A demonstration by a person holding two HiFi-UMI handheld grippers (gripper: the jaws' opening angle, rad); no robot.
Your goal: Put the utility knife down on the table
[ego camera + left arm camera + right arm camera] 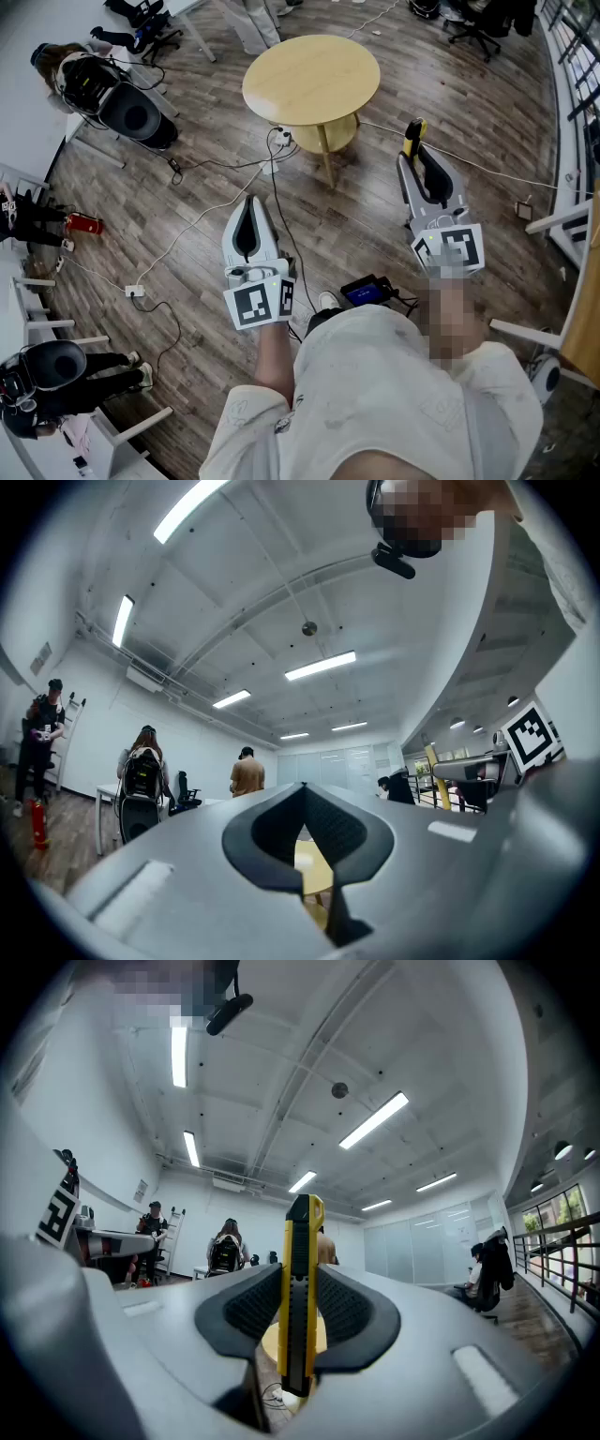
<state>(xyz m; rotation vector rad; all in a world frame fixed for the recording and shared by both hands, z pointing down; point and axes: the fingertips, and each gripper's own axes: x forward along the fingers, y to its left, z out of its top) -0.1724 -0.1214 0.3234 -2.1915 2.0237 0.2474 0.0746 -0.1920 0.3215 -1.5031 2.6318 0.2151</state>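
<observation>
Grip: right claw (pixel 419 155) clenched on utility knife (pixel 298 1288), long axis along jaws, tip toward 12 o'clock; left claw (pixel 249 204) closed, empty.

White shirt (pixel 375 394), grey marker-cubed tools (pixel 251 204) (pixel 415 155)

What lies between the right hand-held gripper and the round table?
Only wooden floor, crossed by one thin white cable; the head view shows it.

Ceiling light strips (pixel 373 1119) give bright, even light with little shadow on the wooden floor (pixel 375 216). Both gripper views bend and darken at their round edges. The left gripper (pixel 302 786) looks soft up close.
</observation>
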